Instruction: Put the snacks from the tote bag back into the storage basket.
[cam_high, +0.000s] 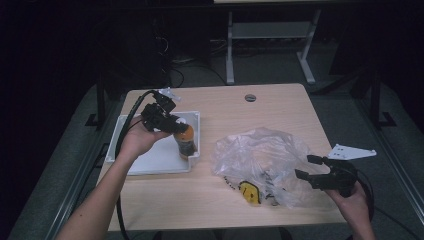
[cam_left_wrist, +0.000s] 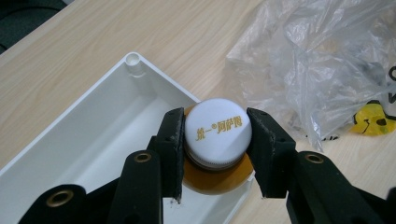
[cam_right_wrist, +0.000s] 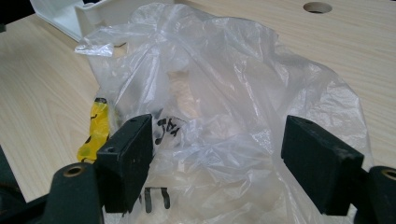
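My left gripper (cam_high: 172, 123) (cam_left_wrist: 215, 133) is shut on the white cap of an orange drink bottle (cam_high: 185, 141) (cam_left_wrist: 218, 126). The bottle stands upright at the right end of a white plastic tray (cam_high: 150, 162) (cam_left_wrist: 100, 135), close to its wall. A crumpled clear plastic bag (cam_high: 260, 160) (cam_left_wrist: 317, 65) (cam_right_wrist: 219, 102) with a yellow print (cam_high: 249, 192) (cam_right_wrist: 96, 128) lies on the table to the right of the tray. My right gripper (cam_high: 306, 167) (cam_right_wrist: 217, 158) is open at the bag's right edge, its jaws to either side of loose plastic.
The wooden table (cam_high: 235, 112) has a round cable hole (cam_high: 250, 97) (cam_right_wrist: 317, 7) near its far edge. Beyond the table stand the grey legs of another desk (cam_high: 231, 50) on a dark floor. Bare wood shows in front of the tray.
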